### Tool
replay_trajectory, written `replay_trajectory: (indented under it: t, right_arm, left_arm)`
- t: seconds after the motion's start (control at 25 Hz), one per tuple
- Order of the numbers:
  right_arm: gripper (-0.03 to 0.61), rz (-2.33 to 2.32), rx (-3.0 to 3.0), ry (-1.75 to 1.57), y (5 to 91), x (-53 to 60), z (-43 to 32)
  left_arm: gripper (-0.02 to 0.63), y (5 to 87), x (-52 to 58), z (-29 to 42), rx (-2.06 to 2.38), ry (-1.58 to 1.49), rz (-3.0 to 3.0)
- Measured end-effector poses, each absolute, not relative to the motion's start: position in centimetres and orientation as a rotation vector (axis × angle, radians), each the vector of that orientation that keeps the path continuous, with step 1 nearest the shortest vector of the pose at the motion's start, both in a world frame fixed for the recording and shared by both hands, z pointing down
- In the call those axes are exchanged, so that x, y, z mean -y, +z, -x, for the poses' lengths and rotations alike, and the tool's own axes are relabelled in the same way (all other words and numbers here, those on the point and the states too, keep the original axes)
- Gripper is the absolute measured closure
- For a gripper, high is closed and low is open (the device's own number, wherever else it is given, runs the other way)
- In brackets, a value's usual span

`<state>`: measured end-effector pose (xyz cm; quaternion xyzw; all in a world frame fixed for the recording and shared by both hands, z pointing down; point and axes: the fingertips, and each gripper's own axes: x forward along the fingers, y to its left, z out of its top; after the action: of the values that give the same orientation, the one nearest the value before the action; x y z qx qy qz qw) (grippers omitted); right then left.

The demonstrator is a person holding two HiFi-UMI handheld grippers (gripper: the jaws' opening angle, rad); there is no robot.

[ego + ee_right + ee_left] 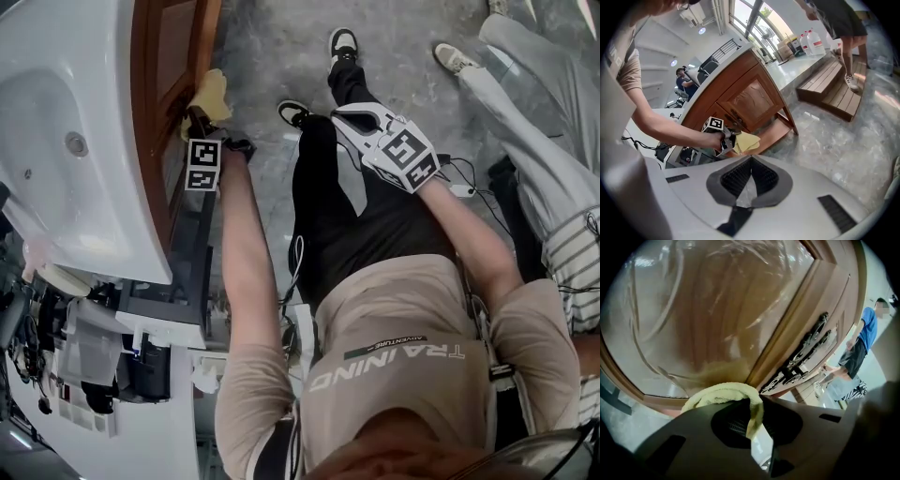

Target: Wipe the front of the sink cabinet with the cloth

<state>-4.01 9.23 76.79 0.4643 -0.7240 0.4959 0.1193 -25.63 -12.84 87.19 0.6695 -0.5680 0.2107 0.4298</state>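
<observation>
Left gripper point(754, 414) is holding the yellow cloth point(723, 393) at the sink cabinet point(751, 100) front.

Its jaws are clamping a fold of the cloth, which is bunching up against the cabinet's glossy door panel point(708, 310), left of the dark metal handles point(805, 353). The jaws are hiding the contact itself. Right gripper point(751, 163) is hanging well away from the cabinet, jaws pressing together on nothing. The head view is cutting off most of the cabinet under the white sink point(56, 178).

Open indoor hall, freestanding sink cabinet point(740, 101), marble floor point(839, 150), wooden platform point(829, 86), tall windows point(746, 13)
</observation>
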Motion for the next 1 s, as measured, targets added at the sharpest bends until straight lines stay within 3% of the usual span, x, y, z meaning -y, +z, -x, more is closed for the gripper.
replay_trajectory:
  t: [1.0]
  right_arm:
    - [0.566,-1.408,2.090,1.496,77.4,-7.8,-4.5]
  left_arm:
    - [0.574,86.5,18.1,12.7,1.385,0.411,-1.710]
